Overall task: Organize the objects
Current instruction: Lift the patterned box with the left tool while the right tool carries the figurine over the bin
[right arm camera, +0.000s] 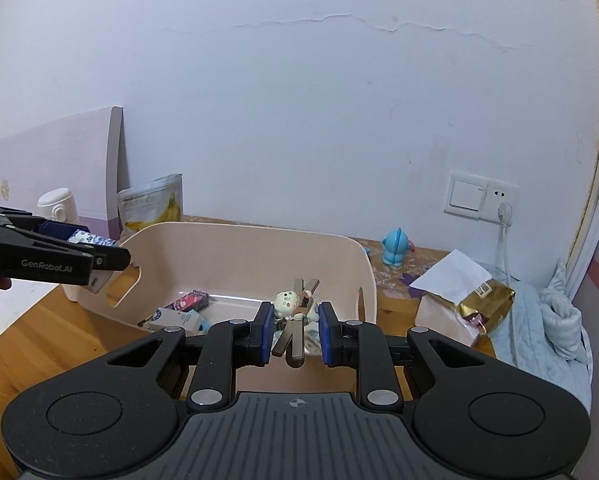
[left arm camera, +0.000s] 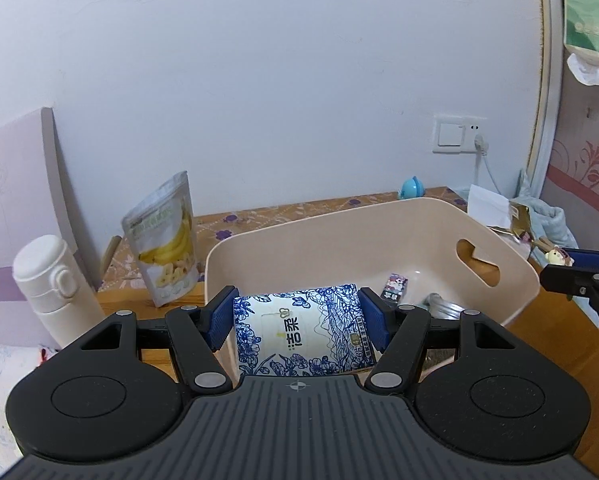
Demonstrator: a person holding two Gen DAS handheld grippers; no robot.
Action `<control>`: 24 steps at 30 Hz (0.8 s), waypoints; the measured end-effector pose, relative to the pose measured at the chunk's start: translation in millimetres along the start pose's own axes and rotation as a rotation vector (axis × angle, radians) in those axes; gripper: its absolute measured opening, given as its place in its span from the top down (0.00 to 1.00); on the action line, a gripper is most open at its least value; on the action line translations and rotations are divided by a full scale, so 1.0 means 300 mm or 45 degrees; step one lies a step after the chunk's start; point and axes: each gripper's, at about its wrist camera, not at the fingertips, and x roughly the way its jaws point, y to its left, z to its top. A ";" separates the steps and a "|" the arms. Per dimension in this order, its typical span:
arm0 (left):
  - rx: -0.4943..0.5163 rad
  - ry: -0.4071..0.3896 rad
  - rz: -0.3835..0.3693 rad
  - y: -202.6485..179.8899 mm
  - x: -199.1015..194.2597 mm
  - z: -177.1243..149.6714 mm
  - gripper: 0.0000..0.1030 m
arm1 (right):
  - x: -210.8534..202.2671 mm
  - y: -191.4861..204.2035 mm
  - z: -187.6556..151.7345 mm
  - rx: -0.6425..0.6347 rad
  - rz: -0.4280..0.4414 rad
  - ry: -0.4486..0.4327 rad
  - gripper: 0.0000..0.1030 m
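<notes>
Your left tool (left arm camera: 299, 322) is clamped on a blue-and-white tissue pack (left arm camera: 301, 330); both blue pads press its short sides, and the pack hangs over the near rim of the beige bin (left arm camera: 379, 220). In the right wrist view the same tool (right arm camera: 111, 258) enters from the left edge, with the pack (right arm camera: 89, 238) just at the bin's (right arm camera: 259, 240) left end, beside its handle cutout.

Your right tool (right arm camera: 293, 328) is closed on a keychain (right arm camera: 299, 312): the pads stand a little apart, with metal keys and a small pale figurine between them. How firmly the pads bear on the keys cannot be told from this view. The keychain sits above the bin's near wall. In the left wrist view this tool (left arm camera: 567, 272) shows at the right edge, the figurine at its tip.

Inside the bin lie a small red-and-dark carton (right arm camera: 191, 301) and a white-and-blue packet (right arm camera: 179, 318).

On the bench (left arm camera: 547, 332), left of the bin, a banana-chip pouch (left arm camera: 165, 240) stands upright against the wall, and a white flask (left arm camera: 53, 280) stands nearer the left edge. Behind the bin, a blue toy figure (right arm camera: 395, 248) stands on the patterned cloth. To the right lie a white paper bag (right arm camera: 447, 292) with a gold wrapper (right arm camera: 487, 300) and a pale blue towel (right arm camera: 539, 320).
</notes>
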 end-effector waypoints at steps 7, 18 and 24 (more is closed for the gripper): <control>0.000 0.052 -0.025 -0.009 0.096 0.020 0.36 | 0.102 -0.007 0.021 0.015 0.005 0.036 0.79; 0.040 0.157 0.003 -0.034 0.248 0.001 0.36 | 0.266 -0.001 0.037 -0.008 -0.005 0.130 0.79; 0.064 0.212 0.014 -0.037 0.304 -0.014 0.36 | 0.348 0.003 0.012 -0.037 -0.009 0.217 0.79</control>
